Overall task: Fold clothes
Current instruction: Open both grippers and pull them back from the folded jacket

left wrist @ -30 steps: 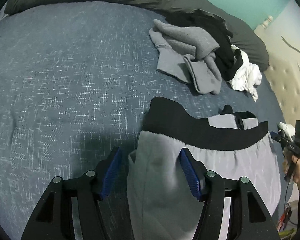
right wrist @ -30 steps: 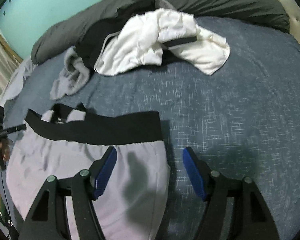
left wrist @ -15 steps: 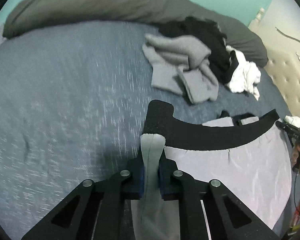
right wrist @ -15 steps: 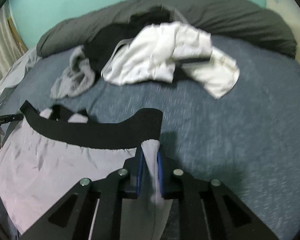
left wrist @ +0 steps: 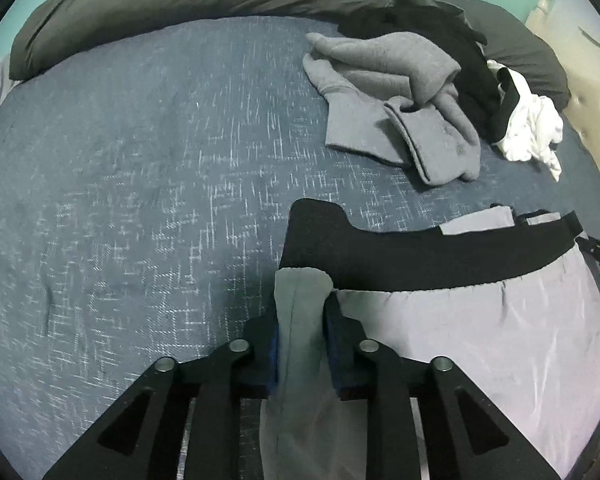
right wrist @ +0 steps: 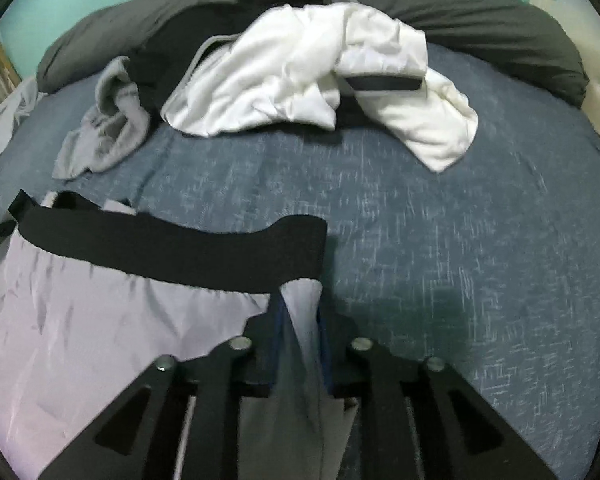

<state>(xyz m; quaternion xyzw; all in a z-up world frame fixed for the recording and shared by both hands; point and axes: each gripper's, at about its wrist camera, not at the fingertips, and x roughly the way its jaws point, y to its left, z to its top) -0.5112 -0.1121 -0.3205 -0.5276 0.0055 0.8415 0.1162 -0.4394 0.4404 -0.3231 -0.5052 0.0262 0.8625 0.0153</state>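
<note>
The grey shorts (left wrist: 480, 344) lie flat on the blue bedspread (left wrist: 140, 200) near its front edge, their black waistband (left wrist: 420, 256) facing the pile at the far side. The left tongs (left wrist: 300, 344) pinch a bunched fold at one end of the waistband; the right tongs (right wrist: 298, 344) pinch the other end in the same way. Both pairs have just eased slightly wider after clamping, yet cloth is still gripped between the blue pads (left wrist: 334, 344).

There is plenty of open bedspread: a wide bare stretch to the left of the shorts in the left view, and another to their right in the right view. A bare strip separates the waistband from the heap beyond. A long dark bolster (left wrist: 180, 0) bounds the far edge, and a tufted cream headboard (left wrist: 596, 120) shuts in one side.

A second ago both tongs stood spread over the flat shorts with nothing gripped; now each has a corner gathered up, and the waistband's ends lift a little off the bed while its middle sags into a curve.

Counting: one pair of shorts in hand, two tongs, and three loose garments in the heap: one grey sweatshirt (left wrist: 400, 92), one black item (left wrist: 460, 48) and one white item (right wrist: 300, 72) with a black band. Whether more lies under them I cannot tell.
</note>
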